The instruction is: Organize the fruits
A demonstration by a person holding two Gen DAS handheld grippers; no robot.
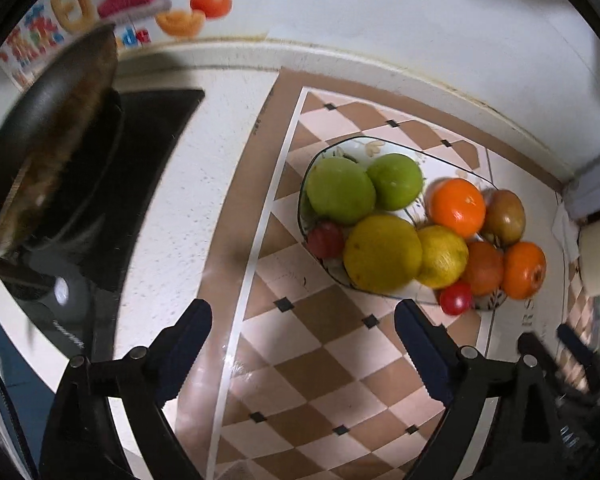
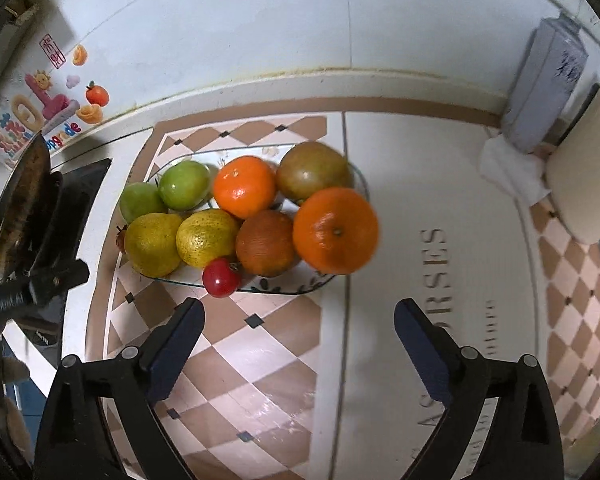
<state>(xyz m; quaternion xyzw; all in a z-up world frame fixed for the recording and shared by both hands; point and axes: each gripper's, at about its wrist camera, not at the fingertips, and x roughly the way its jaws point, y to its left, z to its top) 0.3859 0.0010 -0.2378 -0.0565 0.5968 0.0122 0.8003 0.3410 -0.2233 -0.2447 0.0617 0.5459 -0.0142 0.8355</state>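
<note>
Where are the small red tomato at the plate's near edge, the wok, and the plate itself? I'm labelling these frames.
small red tomato (image 2: 221, 278), right wrist view, middle of its glossy skin.
wok (image 1: 56, 148), left wrist view, dark inner wall.
plate (image 2: 300, 287), right wrist view, near glass rim.

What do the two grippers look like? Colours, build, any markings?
Both match: the left gripper and right gripper have matte black angular arms with round silver pivot bolts, and flat dark navy finger pads with a ribbed, toothed inner edge. No cables or sleeves show. In the left view the right gripper's body shows faint white print, too blurred to read.
</note>
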